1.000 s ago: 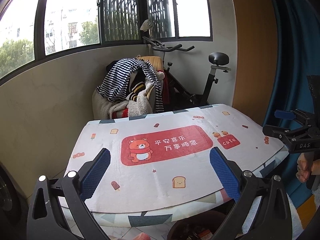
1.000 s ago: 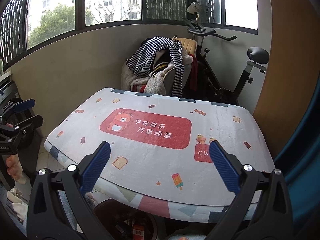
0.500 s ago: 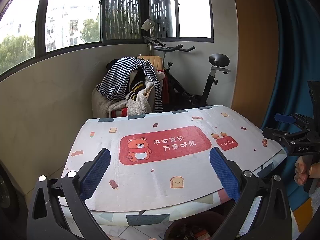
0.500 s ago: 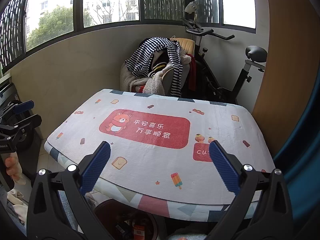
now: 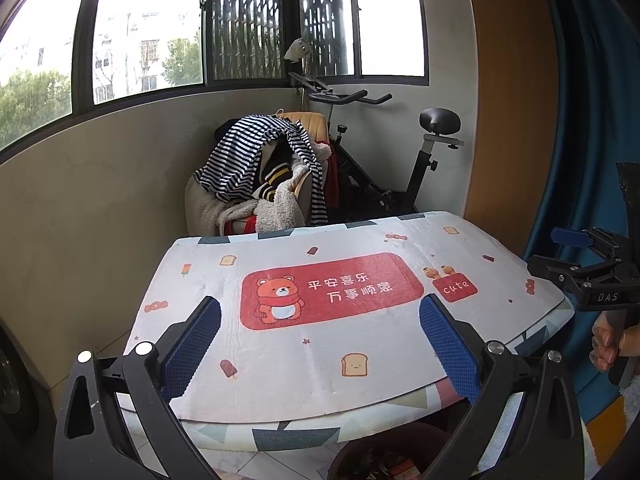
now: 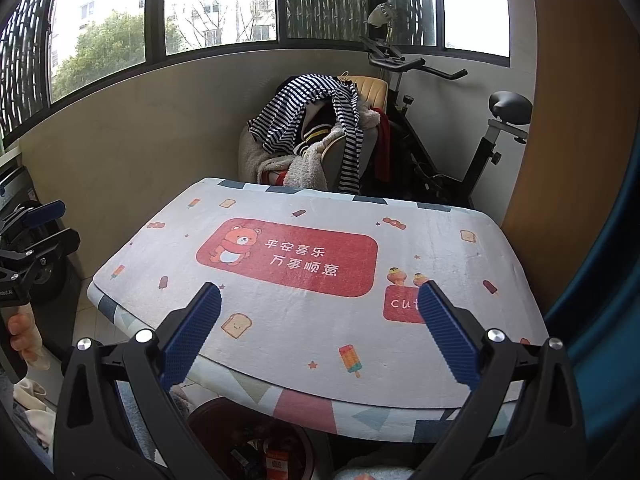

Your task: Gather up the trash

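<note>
A dark trash bin (image 5: 384, 456) with wrappers inside stands on the floor below the table's near edge; it also shows in the right wrist view (image 6: 256, 440). My left gripper (image 5: 320, 332) is open and empty above the table's near edge. My right gripper (image 6: 318, 320) is open and empty too, held over the same edge. Each gripper shows in the other's view: the right one (image 5: 576, 256) at the table's right, the left one (image 6: 32, 228) at its left. No loose trash shows on the table top.
The table (image 5: 360, 248) carries a white mat with a red bear panel (image 5: 332, 288). Behind it stand a chair piled with striped clothes (image 5: 260, 168) and an exercise bike (image 5: 400, 152). A blue curtain (image 5: 592, 120) hangs at the right.
Both grippers have drifted back and up a little from the table. Jaws stay open and empty.
</note>
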A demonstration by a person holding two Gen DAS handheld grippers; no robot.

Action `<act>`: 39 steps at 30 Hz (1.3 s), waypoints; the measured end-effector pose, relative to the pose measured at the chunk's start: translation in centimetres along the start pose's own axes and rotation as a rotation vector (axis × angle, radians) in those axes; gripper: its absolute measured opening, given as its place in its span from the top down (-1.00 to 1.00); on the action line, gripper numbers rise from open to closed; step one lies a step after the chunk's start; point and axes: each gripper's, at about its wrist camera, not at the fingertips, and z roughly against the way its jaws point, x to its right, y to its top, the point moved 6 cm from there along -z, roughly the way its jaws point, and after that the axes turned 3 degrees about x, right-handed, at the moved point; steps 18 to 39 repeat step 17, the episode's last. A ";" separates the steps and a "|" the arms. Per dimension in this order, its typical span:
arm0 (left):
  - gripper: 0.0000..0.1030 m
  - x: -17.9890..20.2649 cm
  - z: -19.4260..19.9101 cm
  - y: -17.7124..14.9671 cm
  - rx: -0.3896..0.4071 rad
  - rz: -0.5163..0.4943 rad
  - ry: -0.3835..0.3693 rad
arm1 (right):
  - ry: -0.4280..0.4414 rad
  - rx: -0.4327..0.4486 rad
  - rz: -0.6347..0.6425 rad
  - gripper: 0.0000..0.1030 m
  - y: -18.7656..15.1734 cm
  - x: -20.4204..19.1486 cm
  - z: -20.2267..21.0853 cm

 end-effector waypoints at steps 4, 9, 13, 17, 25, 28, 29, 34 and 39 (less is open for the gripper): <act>-0.89 0.0 0.2 0.0 0.007 -0.006 0.001 | 0.001 0.000 0.001 -0.89 0.0 0.1 0.0; -0.89 0.2 0.3 0.1 0.009 -0.016 0.006 | 0.001 0.000 0.001 -0.89 0.0 0.0 0.0; -0.89 0.1 0.1 0.1 -0.003 -0.014 0.019 | 0.000 0.001 0.002 -0.89 0.0 0.0 0.0; -0.89 -0.1 0.1 0.1 0.000 -0.027 0.048 | -0.004 0.000 0.004 -0.89 -0.1 0.2 0.1; -0.89 -0.1 0.1 0.1 0.000 -0.027 0.048 | -0.004 0.000 0.004 -0.89 -0.1 0.2 0.1; -0.89 -0.1 0.1 0.1 0.000 -0.027 0.048 | -0.004 0.000 0.004 -0.89 -0.1 0.2 0.1; -0.89 -0.1 0.1 0.1 0.000 -0.027 0.048 | -0.004 0.000 0.004 -0.89 -0.1 0.2 0.1; -0.89 -0.1 0.1 0.1 0.000 -0.027 0.048 | -0.004 0.000 0.004 -0.89 -0.1 0.2 0.1; -0.89 -0.1 0.1 0.1 0.000 -0.027 0.048 | -0.004 0.000 0.004 -0.89 -0.1 0.2 0.1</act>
